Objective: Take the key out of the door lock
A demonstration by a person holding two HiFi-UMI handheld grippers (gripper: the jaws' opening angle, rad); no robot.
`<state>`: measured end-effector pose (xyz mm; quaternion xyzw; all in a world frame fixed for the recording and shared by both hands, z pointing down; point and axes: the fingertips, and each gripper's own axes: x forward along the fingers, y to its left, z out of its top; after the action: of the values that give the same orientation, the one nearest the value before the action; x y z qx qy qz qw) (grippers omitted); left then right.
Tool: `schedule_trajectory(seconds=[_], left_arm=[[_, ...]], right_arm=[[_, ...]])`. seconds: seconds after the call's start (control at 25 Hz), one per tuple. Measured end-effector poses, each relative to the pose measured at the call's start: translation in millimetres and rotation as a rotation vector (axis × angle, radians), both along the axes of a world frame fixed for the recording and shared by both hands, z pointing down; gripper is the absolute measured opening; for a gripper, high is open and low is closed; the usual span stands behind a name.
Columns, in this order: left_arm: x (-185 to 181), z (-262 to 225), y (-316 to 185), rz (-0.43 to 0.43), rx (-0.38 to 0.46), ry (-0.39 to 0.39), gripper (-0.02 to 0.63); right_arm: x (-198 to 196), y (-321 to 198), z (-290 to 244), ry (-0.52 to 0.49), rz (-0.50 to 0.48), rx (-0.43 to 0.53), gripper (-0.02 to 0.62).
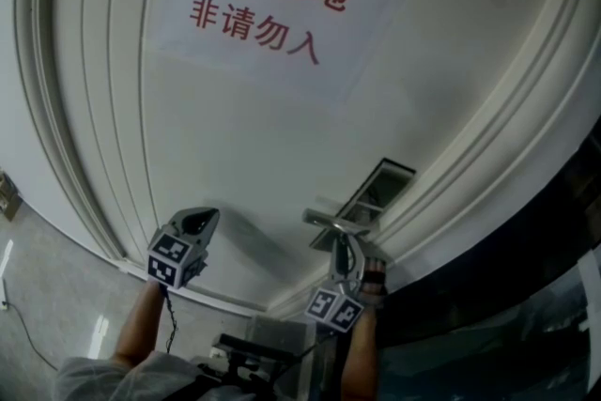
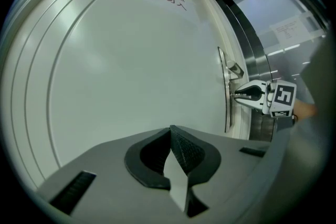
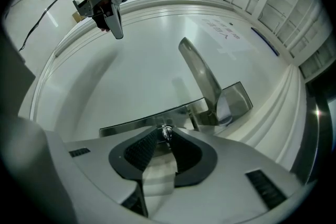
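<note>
A white paper notice (image 1: 272, 9) bears two rows of red characters. Dark glazing (image 1: 507, 296) stands at right, tiled floor (image 1: 56, 296) at left.

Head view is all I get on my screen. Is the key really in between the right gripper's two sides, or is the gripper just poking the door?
Observer: Yes. The right gripper view shows the small silver key sticking out of the lock plate, between the pads of the right gripper. Their tips look to touch it.
Operator: What's my other gripper doing?
Observer: The left gripper is shut with nothing in it, and it points at the bare door panel.
Operator: Is the handle in the way?
Observer: In the left gripper view, the door handle sits above the right gripper, apart from it.
</note>
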<state>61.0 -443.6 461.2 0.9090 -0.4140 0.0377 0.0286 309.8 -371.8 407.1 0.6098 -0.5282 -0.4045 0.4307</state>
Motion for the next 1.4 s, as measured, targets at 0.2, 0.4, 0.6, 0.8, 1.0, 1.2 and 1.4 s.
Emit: schedule_trajectory(seconds=[0.2,0.4,0.6,0.8,1.0,1.2,1.4], left_arm=[[-3,1,-1,-0.005,0.001,0.001,0.005],[-7,-1,0,-0.011,0.001,0.008,0.005],[-10,-1,1,-0.017,-0.002,0.012,0.005],[-13,-1,1,-0.023,-0.003,0.014,0.005],[-15,-2,3,-0.023,0.0,0.017,0.005],[-17,-2,5,-0.024,0.001,0.012,0.005],[-20,-5,7,-0.03,0.006,0.019,0.005]], right_arm=[[1,0,-2,0.03,0.018,0.023,0.057],[1,1,-3,0.044,0.024,0.026,0.049],[1,2,-2,0.055,0.029,0.028,0.029],[1,2,-2,0.074,0.038,0.031,0.025],[1,2,-2,0.107,0.051,0.018,0.023],[1,1,-2,0.14,0.064,-0.002,0.023],[1,2,-1,0.18,0.082,-0.024,0.023]])
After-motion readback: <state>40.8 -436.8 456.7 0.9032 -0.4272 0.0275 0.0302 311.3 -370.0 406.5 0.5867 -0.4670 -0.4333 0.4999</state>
